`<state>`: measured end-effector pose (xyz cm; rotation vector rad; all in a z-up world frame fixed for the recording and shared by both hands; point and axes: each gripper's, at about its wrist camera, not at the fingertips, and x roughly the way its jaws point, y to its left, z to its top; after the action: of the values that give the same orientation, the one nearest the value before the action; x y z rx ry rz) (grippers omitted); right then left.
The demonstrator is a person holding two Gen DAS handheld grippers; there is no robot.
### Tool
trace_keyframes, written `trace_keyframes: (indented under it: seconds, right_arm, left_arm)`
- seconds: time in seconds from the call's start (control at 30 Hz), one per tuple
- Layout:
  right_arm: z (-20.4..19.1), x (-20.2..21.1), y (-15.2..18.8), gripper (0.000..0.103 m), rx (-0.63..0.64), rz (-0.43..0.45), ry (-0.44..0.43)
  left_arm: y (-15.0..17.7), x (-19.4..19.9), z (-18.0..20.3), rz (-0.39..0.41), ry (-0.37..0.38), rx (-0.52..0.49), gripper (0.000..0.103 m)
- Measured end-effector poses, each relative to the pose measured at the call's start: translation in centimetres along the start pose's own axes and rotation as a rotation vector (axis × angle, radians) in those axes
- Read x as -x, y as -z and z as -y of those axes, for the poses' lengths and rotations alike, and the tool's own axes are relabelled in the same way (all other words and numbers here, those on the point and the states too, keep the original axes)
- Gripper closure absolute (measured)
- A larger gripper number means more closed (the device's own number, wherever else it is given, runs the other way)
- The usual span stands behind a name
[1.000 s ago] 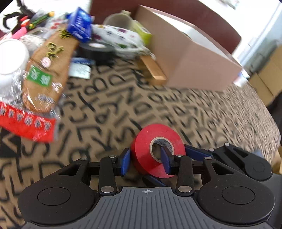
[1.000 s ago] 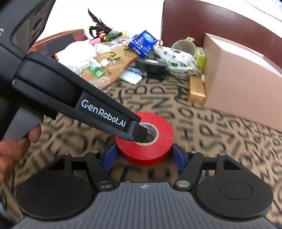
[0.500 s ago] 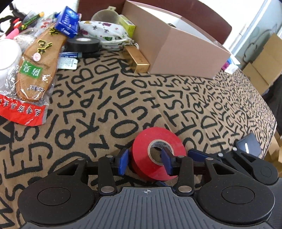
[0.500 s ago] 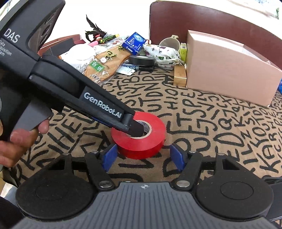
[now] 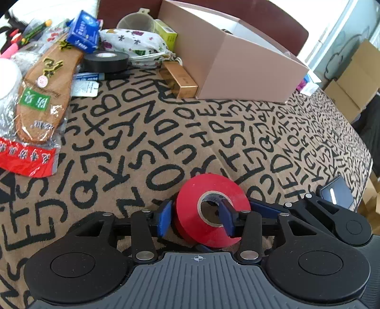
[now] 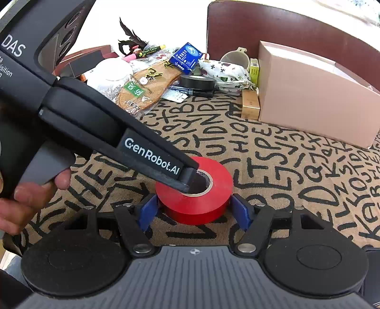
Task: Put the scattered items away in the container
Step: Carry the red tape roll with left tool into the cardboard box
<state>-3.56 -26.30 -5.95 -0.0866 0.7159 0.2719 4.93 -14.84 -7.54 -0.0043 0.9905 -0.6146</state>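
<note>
My left gripper (image 5: 195,218) is shut on a red tape roll (image 5: 211,209), one finger inside its core and one on its outer wall. In the right wrist view the red tape roll (image 6: 194,197) sits low over the lettered tablecloth, and the left gripper (image 6: 187,180) reaches into its hole. My right gripper (image 6: 193,210) is open, its blue pads either side of the roll without touching it. The pink cardboard box (image 5: 237,61), the container, stands at the back; it also shows in the right wrist view (image 6: 313,95).
Scattered items lie at the back left: black tape roll (image 5: 106,61), insole in plastic (image 5: 45,95), blue packet (image 5: 83,31), patterned pouch (image 5: 135,45), gold box (image 5: 179,79), cup (image 5: 136,22), marker (image 5: 90,76). A phone (image 5: 336,193) lies right. A brown chair back (image 6: 285,26) stands behind.
The left gripper has kept its grip on the red tape roll and both views have pulled back and steadied. The right gripper stays open around the roll.
</note>
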Motion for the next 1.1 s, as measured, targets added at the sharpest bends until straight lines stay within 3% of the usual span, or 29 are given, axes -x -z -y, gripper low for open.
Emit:
trace_keyframes:
  seconds: [0.13, 0.3, 0.43, 0.8, 1.1]
  right_arm:
    - [0.0, 0.1, -0.3, 0.032, -0.004, -0.008, -0.006]
    - [0.3, 1.1, -1.0, 0.032, 0.02, 0.007, -0.003]
    - [0.9, 2.4, -2.3, 0.032, 0.06, 0.054, 0.04]
    - [5.8, 6.0, -9.1, 0.032, 0.147, 0.227, 0.158]
    - [12.3, 5.3, -13.8, 0.032, 0.114, 0.264, 0.224]
  left_arm:
    - [-0.1, 0.3, 0.6, 0.005, -0.021, -0.016, 0.052]
    - [-1.3, 1.3, 0.8, 0.026, 0.015, 0.022, 0.053]
    - [-3.4, 2.5, 2.4, 0.088, 0.033, 0.001, 0.053]
    - [-13.1, 4.6, 8.2, 0.253, 0.082, -0.092, 0.054]
    - [-20.7, 1.1, 11.6, 0.272, 0.114, -0.127, 0.053]
